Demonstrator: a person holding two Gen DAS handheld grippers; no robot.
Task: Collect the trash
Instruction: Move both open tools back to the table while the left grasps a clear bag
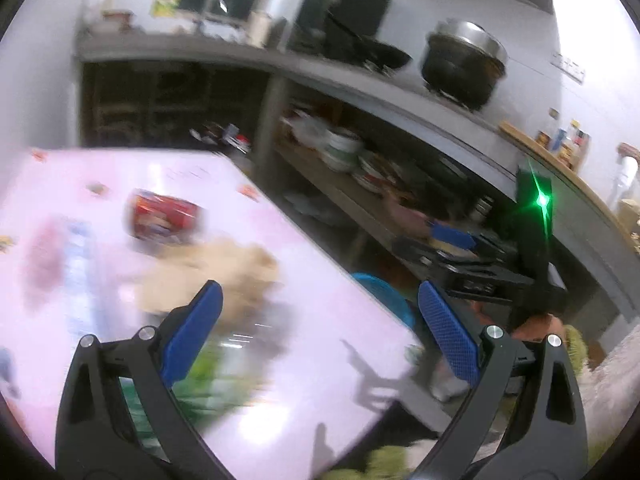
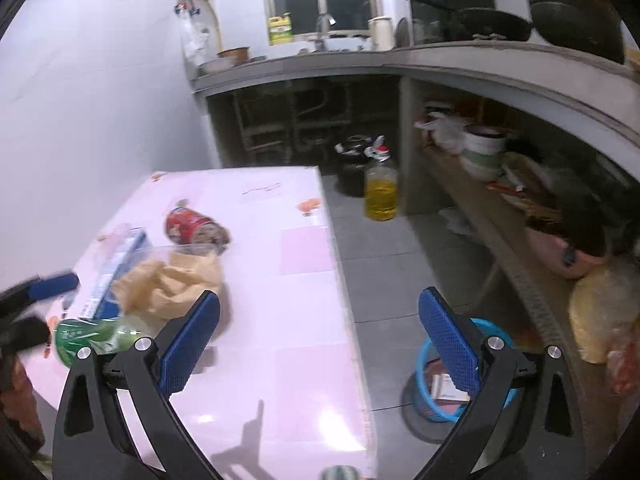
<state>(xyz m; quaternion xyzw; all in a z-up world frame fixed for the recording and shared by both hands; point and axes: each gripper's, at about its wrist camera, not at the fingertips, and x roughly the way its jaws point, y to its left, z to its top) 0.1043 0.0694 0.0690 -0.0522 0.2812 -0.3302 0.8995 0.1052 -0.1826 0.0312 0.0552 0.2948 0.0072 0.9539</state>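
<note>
Trash lies on the pink table (image 2: 304, 320): a red snack bag (image 2: 192, 226), a blue and white box (image 2: 116, 264), crumpled brown paper (image 2: 172, 280) and a green plastic wrapper (image 2: 88, 336). My right gripper (image 2: 320, 300) is open and empty, hovering over the table's right edge near the paper. In the blurred left wrist view my left gripper (image 1: 320, 296) is open above the same table, with the brown paper (image 1: 224, 272) and green wrapper (image 1: 208, 376) near its left finger. A blue basket (image 2: 452, 376) with some scraps inside stands on the floor to the right of the table.
A concrete counter (image 2: 440, 60) with pots runs along the back and right, with a cluttered shelf (image 2: 500, 208) under it. A yellow oil bottle (image 2: 380, 192) stands on the tiled floor beyond the table. A wall bounds the left side.
</note>
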